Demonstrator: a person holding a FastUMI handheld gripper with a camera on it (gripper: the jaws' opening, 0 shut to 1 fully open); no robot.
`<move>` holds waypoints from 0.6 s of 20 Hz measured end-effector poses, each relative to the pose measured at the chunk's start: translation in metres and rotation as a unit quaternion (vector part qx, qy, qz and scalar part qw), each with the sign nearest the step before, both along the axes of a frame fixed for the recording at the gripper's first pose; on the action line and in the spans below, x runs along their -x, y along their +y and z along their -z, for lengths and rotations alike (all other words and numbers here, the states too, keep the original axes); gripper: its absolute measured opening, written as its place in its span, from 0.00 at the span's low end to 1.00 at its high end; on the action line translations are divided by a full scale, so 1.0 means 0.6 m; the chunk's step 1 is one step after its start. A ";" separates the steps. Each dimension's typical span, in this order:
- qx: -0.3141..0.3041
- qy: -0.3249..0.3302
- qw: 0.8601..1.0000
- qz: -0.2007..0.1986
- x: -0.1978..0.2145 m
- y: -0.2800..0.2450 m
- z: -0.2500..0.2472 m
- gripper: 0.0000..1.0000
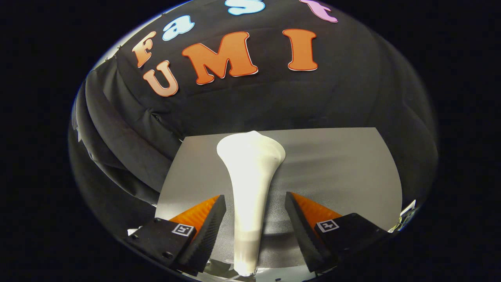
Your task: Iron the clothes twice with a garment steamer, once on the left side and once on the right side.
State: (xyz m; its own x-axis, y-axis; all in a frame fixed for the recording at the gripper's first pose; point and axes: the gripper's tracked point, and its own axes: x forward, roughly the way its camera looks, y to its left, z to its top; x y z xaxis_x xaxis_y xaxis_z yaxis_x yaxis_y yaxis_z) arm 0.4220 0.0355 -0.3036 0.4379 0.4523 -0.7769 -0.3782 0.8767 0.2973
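Black cloth draped in folds formed the back and side of the booth [274, 102], and in front of it lay a flat, matte grey tabletop [344, 168]. On that surface, reaching away from the camera, sat a smooth white plastic garment steamer [250, 184], its slim handle nearest the gripper and its body flaring into a wide, rounded head at the far end. The lower part of the handle showed a slightly greyer band, and its very end ran out below the fingers.

The gripper [255, 213] was set around the handle with its two fingers standing apart, one on each side. A clear strip of grey table showed between each ribbed inner face and the white plastic, wider on the right than on the left, so neither finger was pressing on the steamer.

No garment could be seen on the table ahead, so the clothes to be ironed lay somewhere outside what the camera took in. By my reading, the task stood at its opening step: the steamer had been lined up between the fingers but not yet gripped, and neither the left nor the right pass had begun. The next move seemed to call for closing both fingers squarely on the narrow handle, firmly enough that the heavier head would not swing, then lifting it towards the clothes.
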 end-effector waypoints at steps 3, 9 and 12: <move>-0.003 0.021 1.000 -0.001 -0.002 0.009 0.012 0.89; -0.025 0.057 0.998 0.006 -0.003 0.020 0.032 0.63; -0.022 0.057 0.998 0.008 -0.001 0.019 0.037 0.52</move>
